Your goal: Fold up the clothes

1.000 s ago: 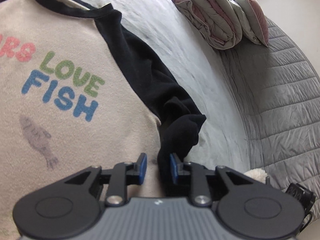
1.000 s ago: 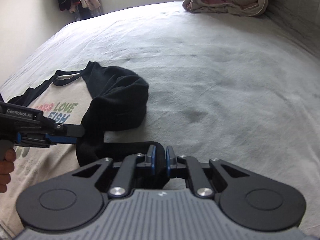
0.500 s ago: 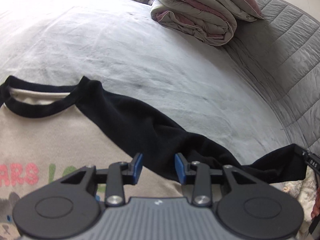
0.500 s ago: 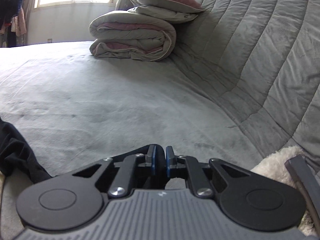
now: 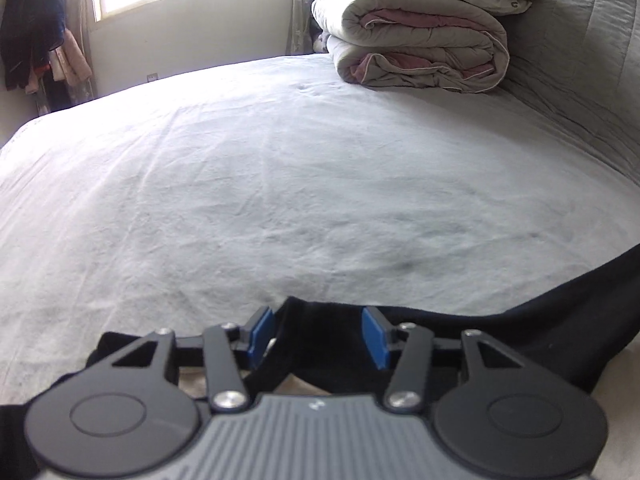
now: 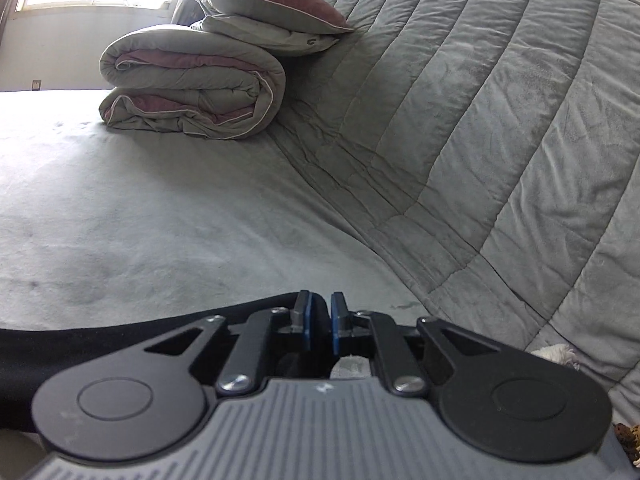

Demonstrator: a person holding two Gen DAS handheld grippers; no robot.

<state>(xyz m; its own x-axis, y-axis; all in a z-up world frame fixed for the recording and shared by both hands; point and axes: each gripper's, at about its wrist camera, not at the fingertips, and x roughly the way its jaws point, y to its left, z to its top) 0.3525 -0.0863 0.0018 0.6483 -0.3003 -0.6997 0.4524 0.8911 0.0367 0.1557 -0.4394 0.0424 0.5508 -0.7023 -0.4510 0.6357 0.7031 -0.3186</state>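
A cream shirt with black sleeves lies on the grey bed sheet (image 5: 280,184). Only its black shoulder part (image 5: 320,344) and a strip of cream body (image 5: 624,396) show in the left wrist view. My left gripper (image 5: 319,338) is open, its blue pads either side of that black fabric. From there the black sleeve (image 5: 568,316) stretches away to the right. In the right wrist view the sleeve (image 6: 100,344) runs in from the left to my right gripper (image 6: 321,320), which is shut on its end, low over the sheet.
A folded grey-and-pink duvet (image 5: 416,40) with a pillow (image 6: 272,8) on top sits at the head of the bed. A quilted grey headboard (image 6: 500,140) rises on the right. Clothes hang (image 5: 32,32) by the window. Something fluffy and white (image 6: 556,354) lies at the bed edge.
My right gripper pulled the bunched sleeve out straight toward the headboard side. My left gripper let go of the sleeve, opened wider and moved from the printed chest up to the shoulder.
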